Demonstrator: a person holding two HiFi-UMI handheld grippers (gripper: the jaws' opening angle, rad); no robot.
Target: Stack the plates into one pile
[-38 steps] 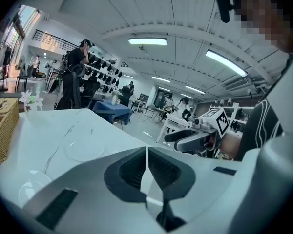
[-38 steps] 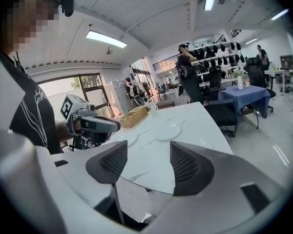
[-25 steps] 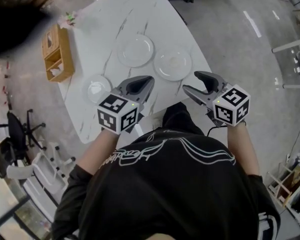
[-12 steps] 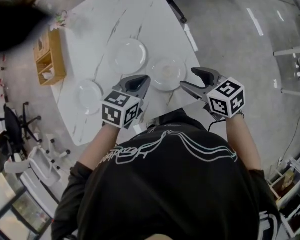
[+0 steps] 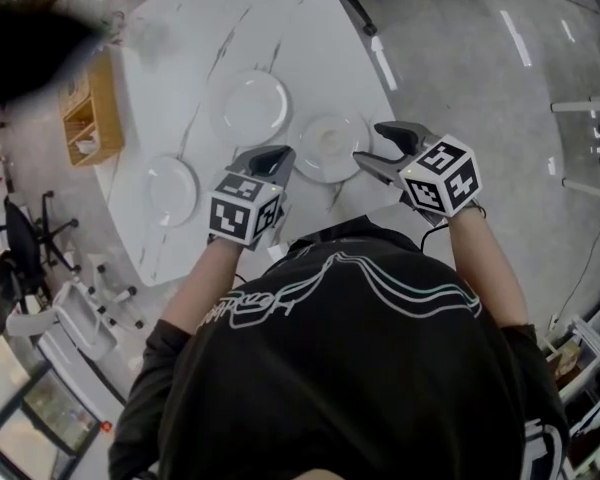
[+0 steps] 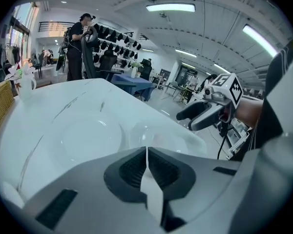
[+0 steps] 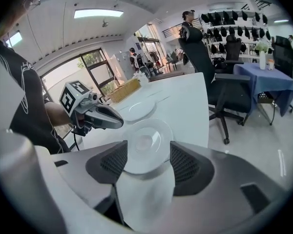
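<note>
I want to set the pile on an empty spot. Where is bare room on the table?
The far end of the table, beyond the far plate, is bare. Another bare patch lies at the near left corner, on the person's side of the left plate. It is crowded around the right plate, where the left gripper and the right gripper hover.
</note>
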